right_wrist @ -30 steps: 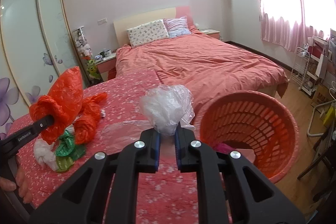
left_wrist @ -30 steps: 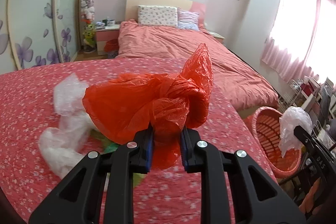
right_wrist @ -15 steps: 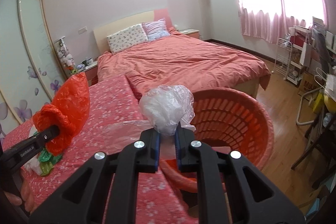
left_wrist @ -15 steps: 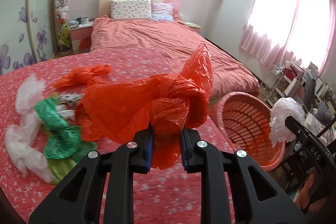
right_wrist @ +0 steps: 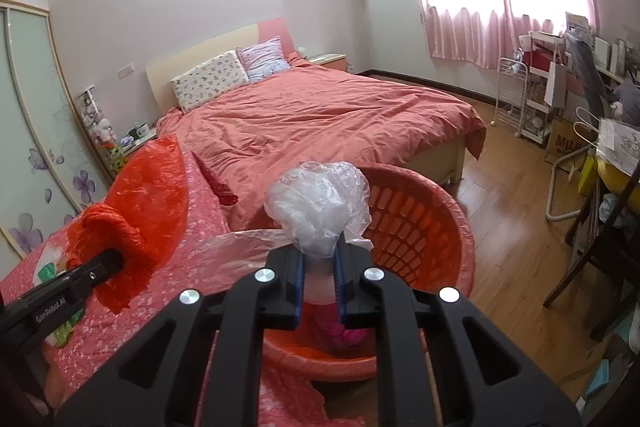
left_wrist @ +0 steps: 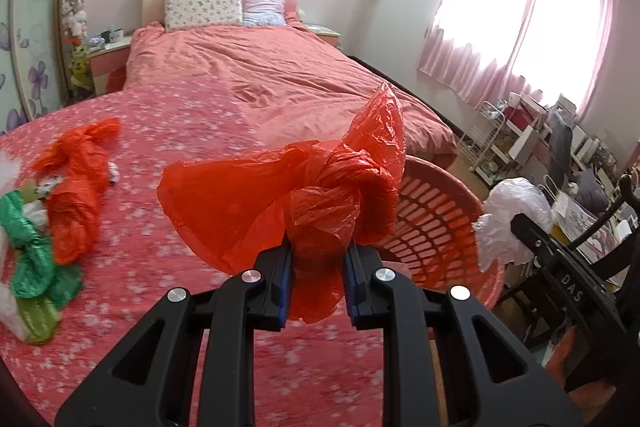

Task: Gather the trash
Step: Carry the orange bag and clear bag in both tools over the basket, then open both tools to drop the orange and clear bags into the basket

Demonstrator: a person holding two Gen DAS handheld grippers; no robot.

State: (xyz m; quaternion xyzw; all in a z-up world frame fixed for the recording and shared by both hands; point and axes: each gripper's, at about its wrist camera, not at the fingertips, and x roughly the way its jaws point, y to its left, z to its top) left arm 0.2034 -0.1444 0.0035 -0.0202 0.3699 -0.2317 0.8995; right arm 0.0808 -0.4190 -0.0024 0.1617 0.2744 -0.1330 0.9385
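Note:
My left gripper (left_wrist: 316, 263) is shut on a knotted red plastic bag (left_wrist: 304, 195), held over the flowered red cover near its right edge. My right gripper (right_wrist: 319, 255) is shut on a crumpled clear plastic bag (right_wrist: 318, 205), held above the near rim of the orange laundry basket (right_wrist: 416, 219). The basket (left_wrist: 436, 223) stands on the floor just right of the cover. In the left wrist view the clear bag (left_wrist: 508, 223) hangs at the right beside the basket. The red bag (right_wrist: 140, 203) shows at the left of the right wrist view. More trash lies on the cover: another red bag (left_wrist: 76, 187) and a green bag (left_wrist: 32, 259).
A bed with a pink duvet (right_wrist: 320, 115) fills the room behind. Wooden floor (right_wrist: 512, 195) lies right of the basket, with a dark chair (right_wrist: 600, 255), a white rack (right_wrist: 520, 99) and cluttered shelves along the window wall. Something pink (right_wrist: 340, 331) lies in the basket's bottom.
Both grippers have swung to the right with their bags. The basket has come closer and more central in both views, and the pile of bags on the cover has slid to the left.

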